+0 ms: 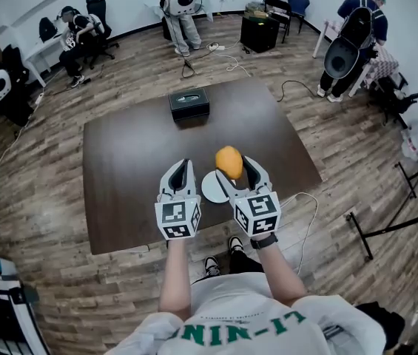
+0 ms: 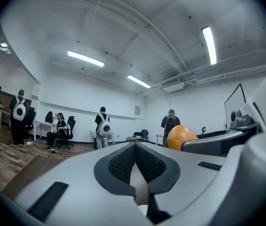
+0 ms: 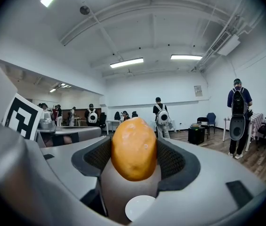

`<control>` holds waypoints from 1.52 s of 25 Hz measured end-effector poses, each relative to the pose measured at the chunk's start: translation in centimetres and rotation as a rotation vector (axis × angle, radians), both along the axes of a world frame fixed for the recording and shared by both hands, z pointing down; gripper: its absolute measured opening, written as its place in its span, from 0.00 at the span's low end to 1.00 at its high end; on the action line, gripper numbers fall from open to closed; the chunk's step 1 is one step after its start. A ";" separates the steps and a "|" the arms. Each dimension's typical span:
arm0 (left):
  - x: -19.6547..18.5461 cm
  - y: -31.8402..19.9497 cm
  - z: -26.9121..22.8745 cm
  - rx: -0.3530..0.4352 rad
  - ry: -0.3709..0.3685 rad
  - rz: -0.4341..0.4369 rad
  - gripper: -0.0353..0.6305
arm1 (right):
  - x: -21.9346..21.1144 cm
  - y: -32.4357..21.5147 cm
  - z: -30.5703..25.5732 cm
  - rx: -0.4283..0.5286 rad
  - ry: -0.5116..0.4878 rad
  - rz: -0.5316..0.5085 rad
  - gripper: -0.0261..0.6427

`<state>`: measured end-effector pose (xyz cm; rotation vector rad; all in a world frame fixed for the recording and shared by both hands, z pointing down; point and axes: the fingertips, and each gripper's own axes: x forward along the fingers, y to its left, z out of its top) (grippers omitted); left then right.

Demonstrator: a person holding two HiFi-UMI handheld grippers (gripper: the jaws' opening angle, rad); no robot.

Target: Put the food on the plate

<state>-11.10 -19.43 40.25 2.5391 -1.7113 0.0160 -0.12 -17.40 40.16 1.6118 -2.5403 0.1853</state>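
Both bare forearms reach forward from the torso, the left forearm and the right forearm nearly parallel, and the two grippers sit side by side, close together. The left gripper points ahead with its fingers closed tip to tip and nothing between them. The right gripper is level with it. Its fingers stand wide and press on both sides of an orange fruit, held raised. Each gripper's marker cube faces up, and a black band circles the right wrist.
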 end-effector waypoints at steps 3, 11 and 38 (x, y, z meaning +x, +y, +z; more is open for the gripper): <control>-0.6 -2.5 0.0 0.013 0.005 -0.023 0.07 | -0.1 -2.7 0.9 -0.016 0.004 -0.008 0.51; 0.3 -8.0 2.2 -0.018 -0.006 -0.032 0.07 | -0.5 -9.0 4.0 -0.090 0.011 -0.061 0.51; -2.0 -12.9 10.6 -0.117 -0.037 -0.107 0.07 | -1.2 -13.8 24.7 -0.465 0.130 -0.096 0.51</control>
